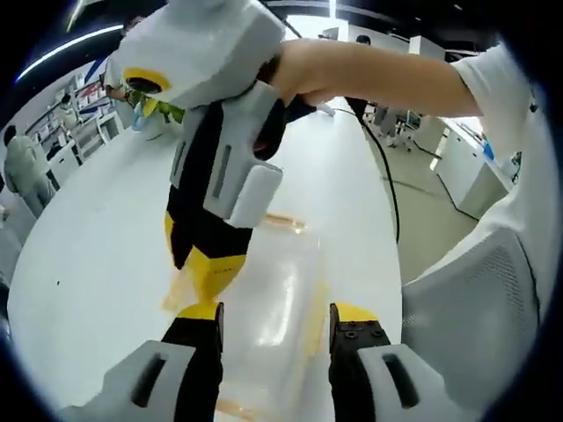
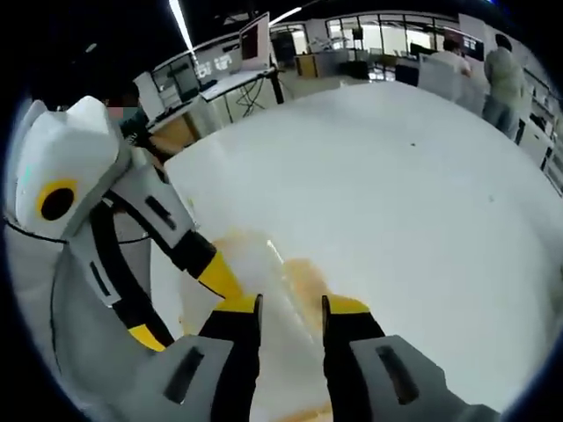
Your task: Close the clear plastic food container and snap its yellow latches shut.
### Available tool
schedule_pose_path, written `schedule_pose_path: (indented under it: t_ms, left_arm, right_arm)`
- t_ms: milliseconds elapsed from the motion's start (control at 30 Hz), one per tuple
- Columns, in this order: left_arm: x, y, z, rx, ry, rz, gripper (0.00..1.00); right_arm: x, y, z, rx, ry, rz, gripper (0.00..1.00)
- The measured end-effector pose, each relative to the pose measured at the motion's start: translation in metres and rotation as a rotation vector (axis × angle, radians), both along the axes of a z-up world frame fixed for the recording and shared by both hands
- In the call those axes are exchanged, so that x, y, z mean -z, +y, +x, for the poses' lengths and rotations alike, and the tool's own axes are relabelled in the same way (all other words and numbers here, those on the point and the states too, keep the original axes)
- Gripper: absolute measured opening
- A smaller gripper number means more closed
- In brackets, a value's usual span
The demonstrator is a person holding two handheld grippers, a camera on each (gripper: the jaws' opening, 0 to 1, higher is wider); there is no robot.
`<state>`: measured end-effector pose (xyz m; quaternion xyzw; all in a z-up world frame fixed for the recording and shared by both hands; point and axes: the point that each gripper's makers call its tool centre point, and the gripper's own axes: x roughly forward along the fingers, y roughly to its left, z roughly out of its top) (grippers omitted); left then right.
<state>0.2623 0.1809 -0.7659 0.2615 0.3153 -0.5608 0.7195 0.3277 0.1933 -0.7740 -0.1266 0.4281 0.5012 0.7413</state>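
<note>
The clear plastic container lies on the white table, its lid down. My left gripper straddles its width, one jaw against each long side, gripping it. A yellow latch shows by the right jaw. The right gripper comes down from above with its yellow tips on the container's left edge, over another yellow latch. In the right gripper view the container lies under my right gripper, whose jaws stand a narrow gap apart just short of a yellow latch. The left gripper enters from the left.
The white table stretches wide beyond the container. A person's hand holds the right gripper, a black cable trailing from it. Desks, monitors and standing people line the room behind. A grey chair back is at the right.
</note>
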Motion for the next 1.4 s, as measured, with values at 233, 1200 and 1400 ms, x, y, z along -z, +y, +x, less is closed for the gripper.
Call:
schedule_pose_path:
  t_ms: [233,1200,1400]
  left_arm:
    - [0.004,0.001,-0.003,0.056,-0.085,0.053,0.45]
    - [0.014,-0.004,-0.004,0.146,-0.295,0.204,0.43]
    - [0.015,-0.005,-0.005,0.154,-0.318,0.218,0.38]
  right_arm:
    - [-0.003,0.001,0.004,-0.001,0.073,0.033,0.27]
    - [0.005,0.010,0.001,-0.051,0.238,0.020,0.19]
    - [0.004,0.010,0.000,-0.050,0.228,0.018,0.19]
